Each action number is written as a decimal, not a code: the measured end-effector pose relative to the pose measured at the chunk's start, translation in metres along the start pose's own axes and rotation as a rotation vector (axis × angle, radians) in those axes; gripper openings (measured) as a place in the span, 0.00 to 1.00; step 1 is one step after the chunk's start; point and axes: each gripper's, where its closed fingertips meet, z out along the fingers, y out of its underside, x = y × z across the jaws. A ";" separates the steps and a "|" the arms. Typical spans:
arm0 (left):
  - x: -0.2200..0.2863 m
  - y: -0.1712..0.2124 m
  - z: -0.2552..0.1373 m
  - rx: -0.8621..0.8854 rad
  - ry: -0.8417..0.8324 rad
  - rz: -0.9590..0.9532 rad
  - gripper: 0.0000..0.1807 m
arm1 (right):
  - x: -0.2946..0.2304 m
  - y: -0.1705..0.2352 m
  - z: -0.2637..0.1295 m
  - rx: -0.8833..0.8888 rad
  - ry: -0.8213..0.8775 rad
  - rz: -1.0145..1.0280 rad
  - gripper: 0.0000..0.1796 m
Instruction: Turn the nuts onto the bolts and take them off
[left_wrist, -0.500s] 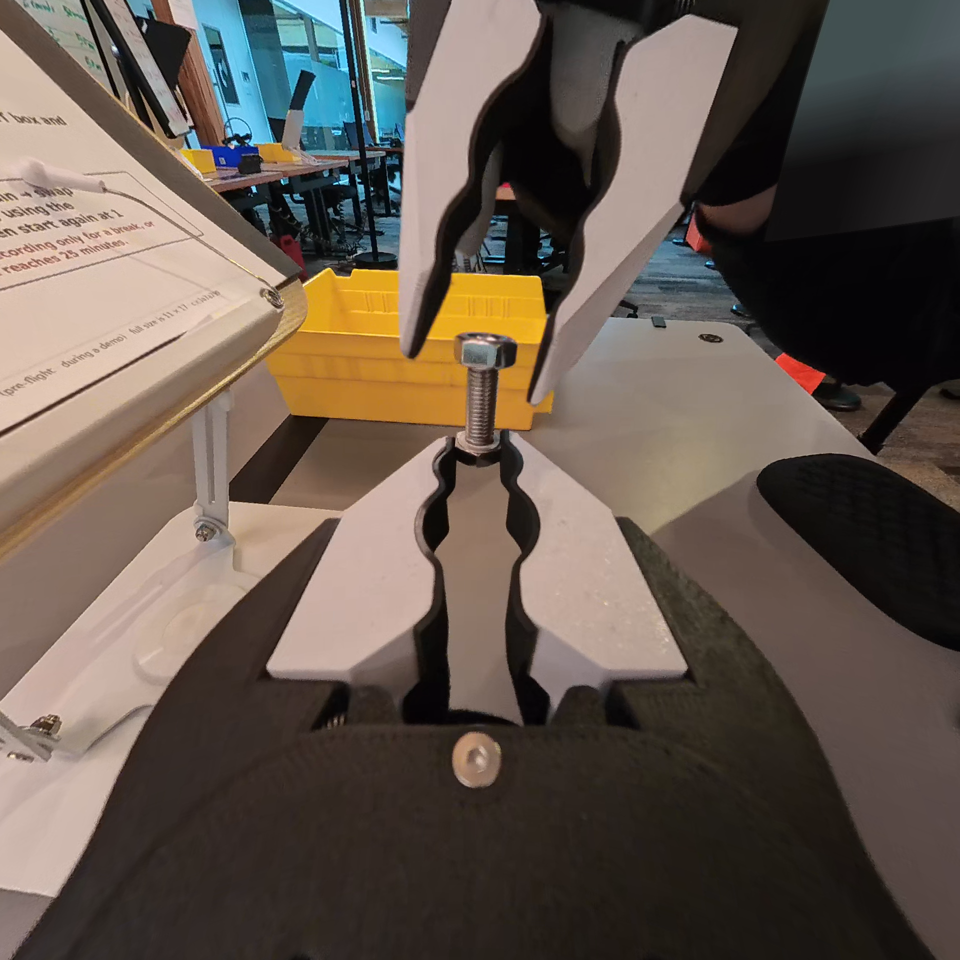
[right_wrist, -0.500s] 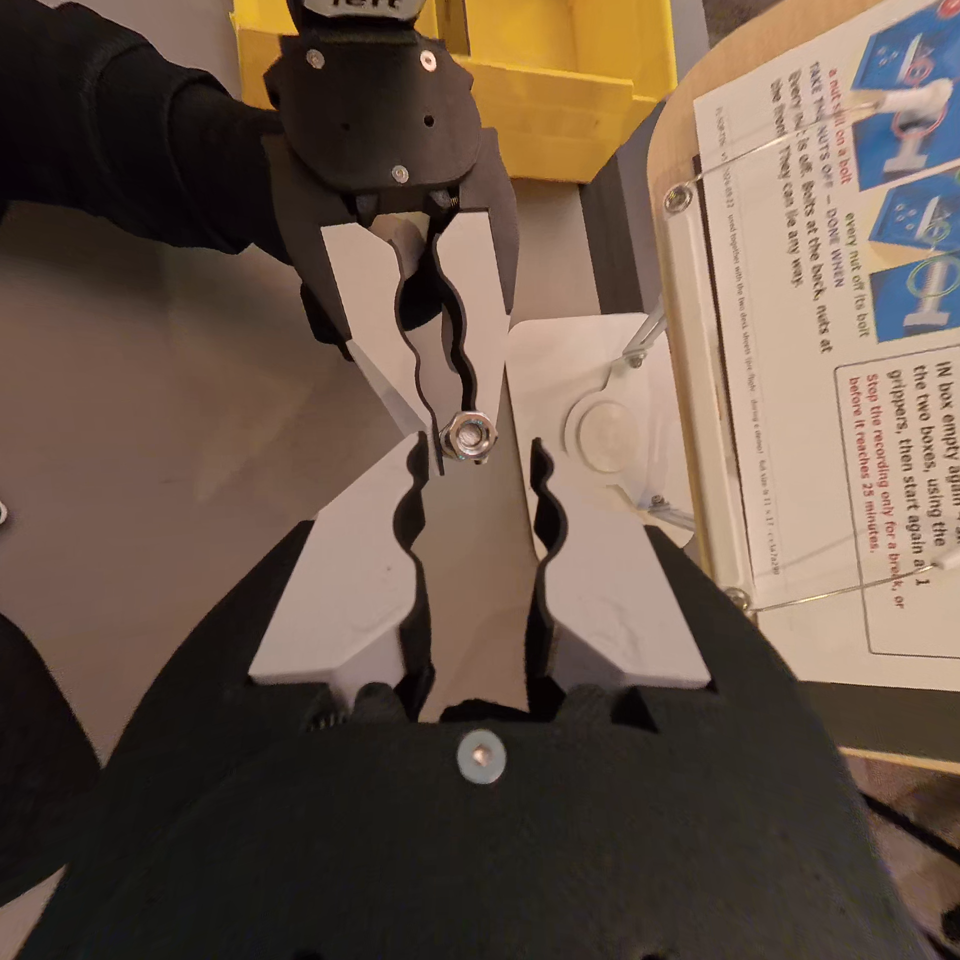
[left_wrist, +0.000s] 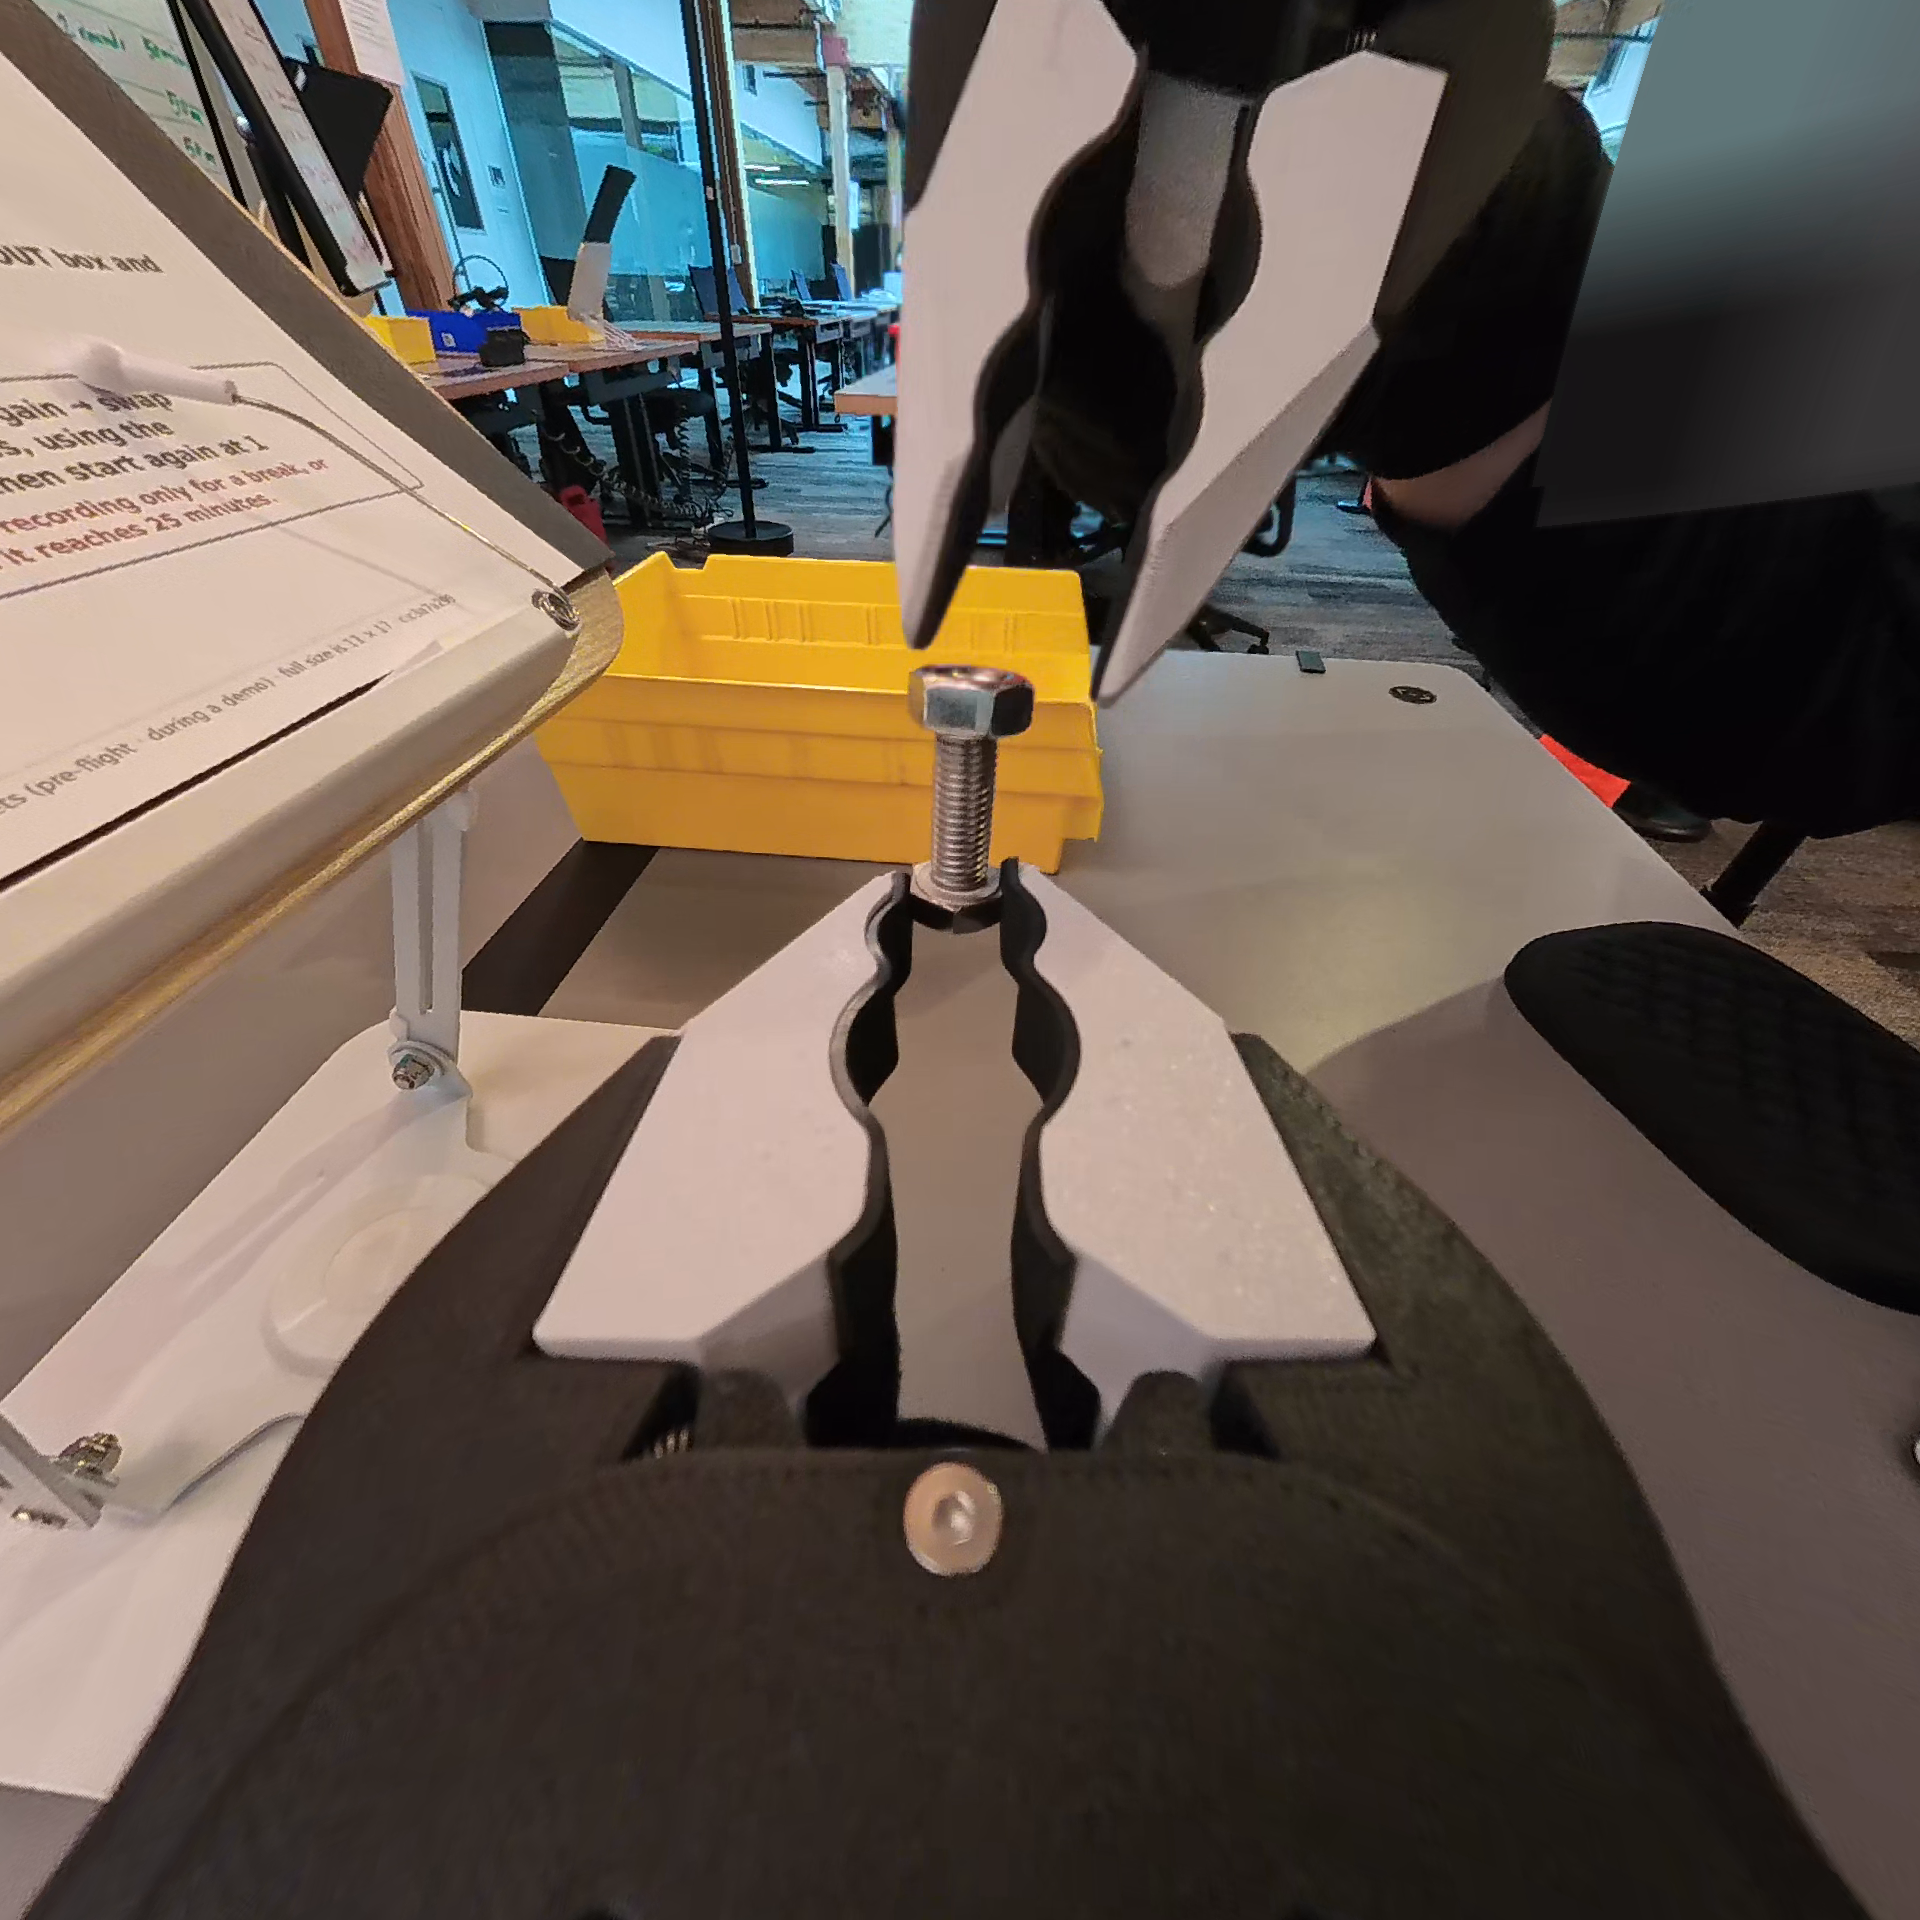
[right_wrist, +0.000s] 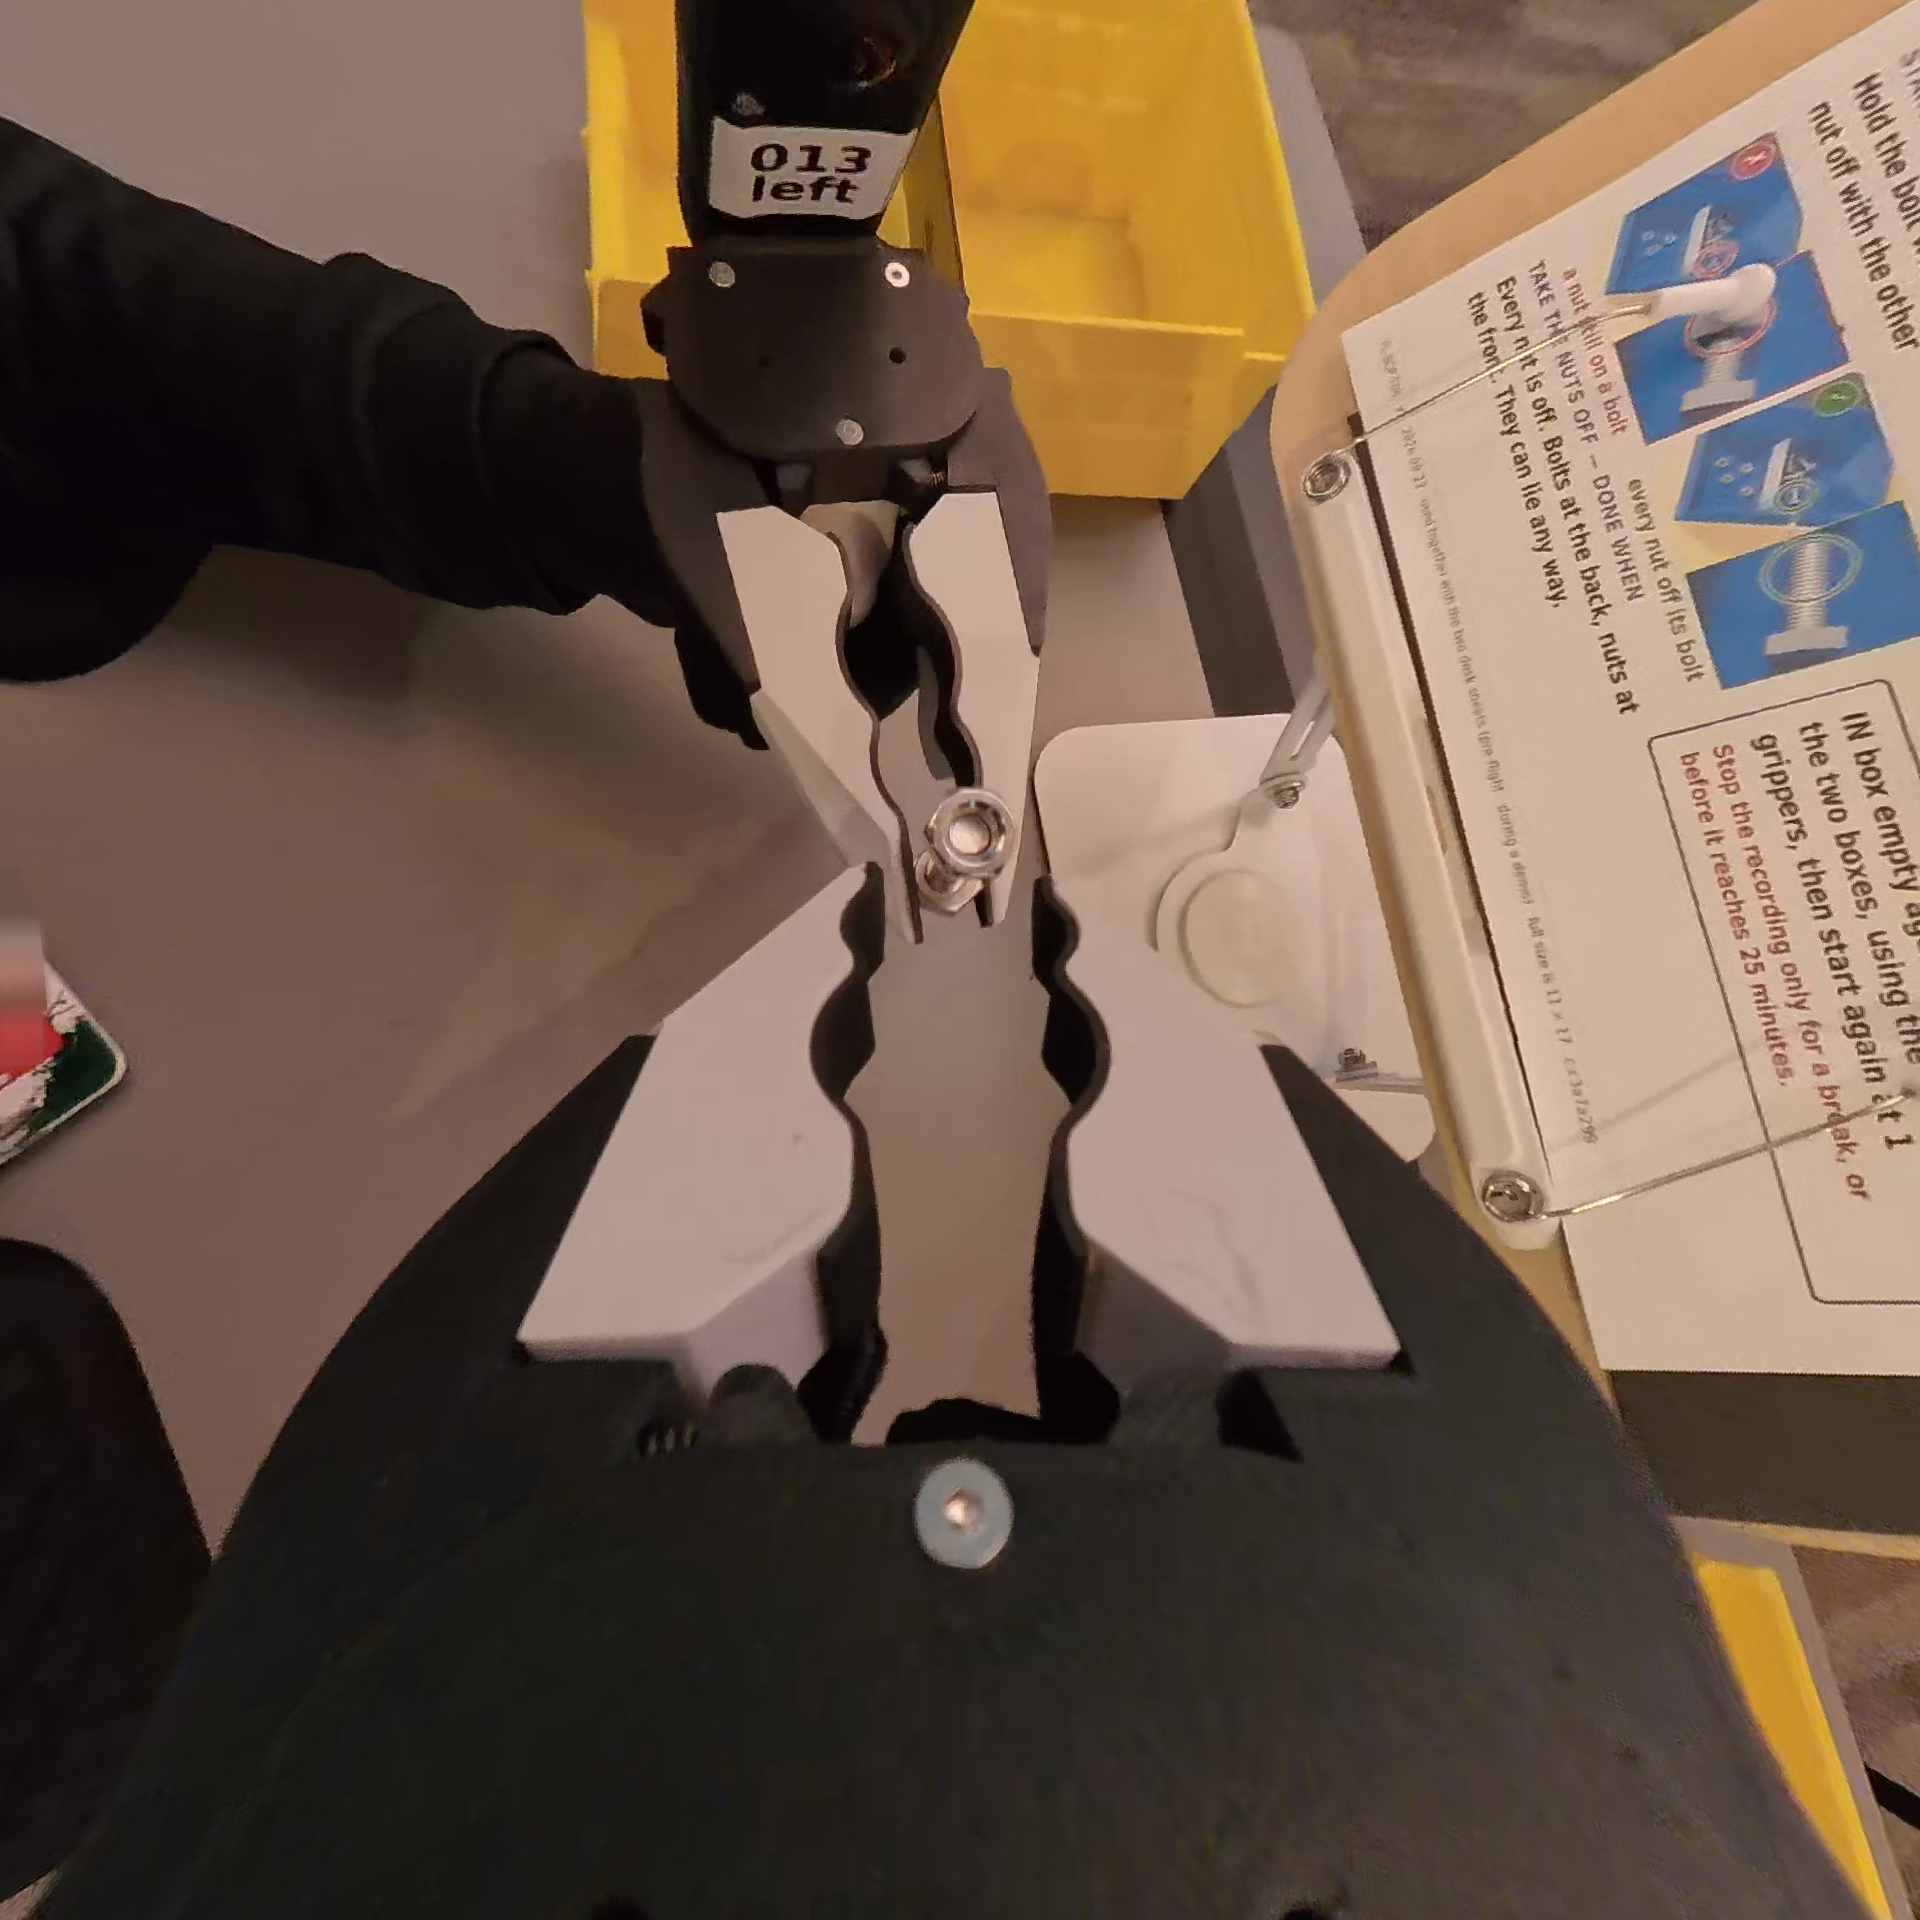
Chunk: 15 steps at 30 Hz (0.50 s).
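Observation:
A steel bolt (left_wrist: 964, 800) stands upright, hex head (left_wrist: 969, 698) on top, with a nut (left_wrist: 954, 896) at its lower end. My left gripper (left_wrist: 956, 902) is shut on the nut and holds the bolt above the grey table (left_wrist: 1351, 883). My right gripper (left_wrist: 1013, 655) hangs over it, open and empty, its tips just above the head and apart from it. In the right wrist view the right gripper (right_wrist: 954, 904) is open. The bolt head (right_wrist: 971, 831) and nut (right_wrist: 938, 891) sit just beyond its tips, in the left gripper (right_wrist: 945, 920).
A yellow bin (left_wrist: 810, 748) stands behind the bolt; it also shows in the right wrist view (right_wrist: 1091, 312). A tilted instruction board (left_wrist: 208, 520) on a white stand base (left_wrist: 312, 1195) is at the left. A black padded armrest (left_wrist: 1745, 1122) is at the right. A card (right_wrist: 42, 1060) lies on the table. The tips of both grippers are at nearly the same place.
My right gripper has drawn back up from around the bolt head, and its jaws stand a little closer together. The left gripper still holds the bolt by the nut.

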 end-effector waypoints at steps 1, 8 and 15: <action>0.000 0.000 0.001 -0.002 -0.001 0.001 0.08 | 0.000 0.000 0.003 -0.011 0.010 0.000 0.16; -0.002 0.004 0.003 -0.046 -0.046 0.046 0.08 | 0.001 0.004 0.019 -0.059 -0.005 0.075 0.09; 0.001 0.008 0.005 -0.093 -0.036 0.076 0.08 | -0.004 0.012 0.017 -0.146 -0.042 -0.070 0.09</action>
